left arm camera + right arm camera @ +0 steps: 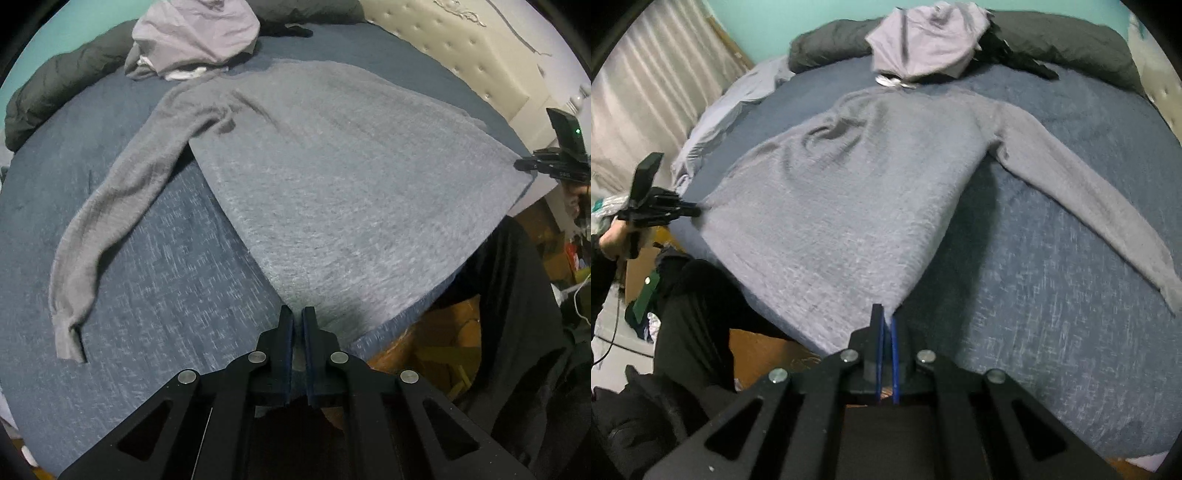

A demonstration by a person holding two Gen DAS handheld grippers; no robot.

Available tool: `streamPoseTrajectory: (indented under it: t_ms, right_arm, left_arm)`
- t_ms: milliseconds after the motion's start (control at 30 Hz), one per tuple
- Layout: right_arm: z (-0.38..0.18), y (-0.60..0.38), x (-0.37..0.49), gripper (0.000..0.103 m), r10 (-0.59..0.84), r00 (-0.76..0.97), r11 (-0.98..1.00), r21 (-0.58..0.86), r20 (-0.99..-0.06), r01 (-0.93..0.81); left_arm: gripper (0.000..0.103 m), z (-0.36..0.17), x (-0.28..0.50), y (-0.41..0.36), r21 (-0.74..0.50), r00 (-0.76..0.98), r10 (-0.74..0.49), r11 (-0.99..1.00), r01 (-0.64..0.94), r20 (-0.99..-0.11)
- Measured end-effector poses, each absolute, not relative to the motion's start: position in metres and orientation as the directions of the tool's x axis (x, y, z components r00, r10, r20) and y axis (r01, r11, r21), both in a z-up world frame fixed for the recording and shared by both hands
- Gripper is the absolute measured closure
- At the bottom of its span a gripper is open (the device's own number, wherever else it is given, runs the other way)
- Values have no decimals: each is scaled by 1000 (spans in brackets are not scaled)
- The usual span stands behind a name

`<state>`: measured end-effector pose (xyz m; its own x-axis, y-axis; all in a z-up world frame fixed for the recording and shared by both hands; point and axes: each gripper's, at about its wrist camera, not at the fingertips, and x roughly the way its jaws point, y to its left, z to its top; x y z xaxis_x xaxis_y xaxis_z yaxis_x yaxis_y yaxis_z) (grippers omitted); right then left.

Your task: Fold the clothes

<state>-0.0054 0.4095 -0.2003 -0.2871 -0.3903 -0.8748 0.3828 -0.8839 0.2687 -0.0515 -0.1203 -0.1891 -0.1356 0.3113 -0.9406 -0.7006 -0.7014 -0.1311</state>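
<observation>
A grey knit sweater (332, 177) lies spread on the blue bed cover (166, 295), neck toward the far side. My left gripper (297, 314) is shut on one corner of its hem, and the cloth rises to the pads. In the right wrist view my right gripper (888, 314) is shut on the other hem corner of the sweater (849, 192). Between the two corners the hem hangs lifted off the bed edge. One sleeve (96, 236) trails down to the left, and the other sleeve (1089, 206) stretches out to the right. Each gripper shows in the other's view: right gripper (519, 164), left gripper (696, 212).
A lilac heap of clothes (195, 33) sits beyond the sweater's neck, against a dark rolled duvet (1071, 40). A tufted headboard (461, 48) bounds one side and a curtain (646, 92) the other. The person's dark trouser legs (517, 314) stand at the bed's near edge over a wooden floor.
</observation>
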Motion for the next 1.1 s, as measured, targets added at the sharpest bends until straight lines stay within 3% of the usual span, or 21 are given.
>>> streamPoseTrajectory:
  t_ms: [300,400,533,733,1100]
  right_arm:
    - [-278,410,-19,99,-301,-182,-919,235,-936,315]
    - [-282,411,-18,95,-310,-157,-915,250,-937,316]
    - [-272,415,-21,75,-268,-193,-927,198,-944,319]
    - [-257,411,-25,70,-268,-239,-932,189,-933,309]
    - [-298,382,-61,67,-213,-186,-945,154,-959,289]
  left_arm:
    - [97,-254,-66,-120,-204,-18,273,-761,-616,-962]
    - [95,-259,-69,-123,-209,-6,267,-769,-605,-964]
    - [92,-254,-74,-130,-212,-21,276,-781,-587,-961]
    - [77,-247,-83,-132,-214,-50,293,-795,-568,-955]
    - [74,-279,-106,-108,-244,-28,305,-810,-534,-952]
